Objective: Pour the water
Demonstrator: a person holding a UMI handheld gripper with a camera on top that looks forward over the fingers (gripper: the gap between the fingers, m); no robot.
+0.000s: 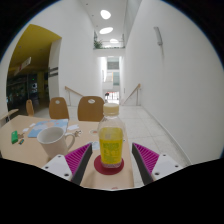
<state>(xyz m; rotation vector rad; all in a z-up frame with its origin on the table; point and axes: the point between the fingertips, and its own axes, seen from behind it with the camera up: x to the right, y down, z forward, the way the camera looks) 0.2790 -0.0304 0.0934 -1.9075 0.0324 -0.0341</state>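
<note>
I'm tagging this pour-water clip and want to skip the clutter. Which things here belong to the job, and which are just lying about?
Job:
- yellow cup, standing between the fingers on a pink coaster
- white mug, left of the fingers
- gripper, open

Lying about:
- wooden chairs beyond the table
- small items behind the mug

There was only 1 view, from a camera riding on the gripper (111, 165) and looking forward along its 2 fingers (79, 160), which rose at 6 o'clock. It sat low, just above the table (40, 152), and very close to the yellow cup (111, 145) standing between the fingers. It faced level down a white corridor (113, 75) toward 12 o'clock, with chairs (90, 107) at 11 o'clock and ceiling lights (106, 15) overhead.
</note>
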